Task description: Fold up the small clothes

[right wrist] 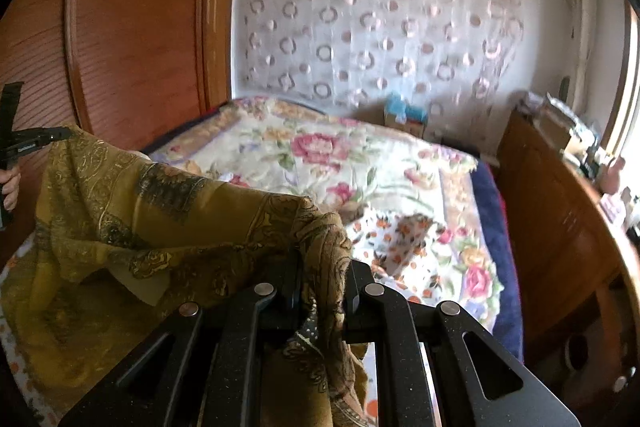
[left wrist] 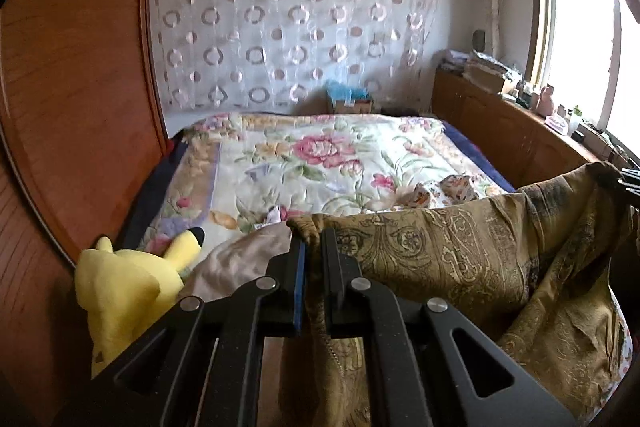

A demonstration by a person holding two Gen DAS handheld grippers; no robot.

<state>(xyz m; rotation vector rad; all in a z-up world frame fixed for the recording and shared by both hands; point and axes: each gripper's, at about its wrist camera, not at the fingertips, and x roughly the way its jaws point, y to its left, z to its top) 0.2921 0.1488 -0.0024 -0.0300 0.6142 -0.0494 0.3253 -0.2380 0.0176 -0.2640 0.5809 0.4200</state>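
An olive-gold paisley cloth (left wrist: 452,251) hangs stretched between both grippers above the bed. My left gripper (left wrist: 313,239) is shut on one corner of it. My right gripper (right wrist: 323,267) is shut on the other corner, where the cloth (right wrist: 132,211) bunches over the fingers. The right gripper shows at the far right of the left wrist view (left wrist: 624,185). The left gripper shows at the far left of the right wrist view (right wrist: 36,141). The cloth sags in the middle and its lower part drapes down.
A bed with a floral quilt (left wrist: 320,163) lies ahead. A yellow plush toy (left wrist: 132,279) and a beige cloth (left wrist: 240,259) lie at its near left. A white orange-flowered garment (right wrist: 400,235) lies on the quilt. A wooden wardrobe (left wrist: 80,87) stands left, a cluttered wooden cabinet (left wrist: 508,131) right.
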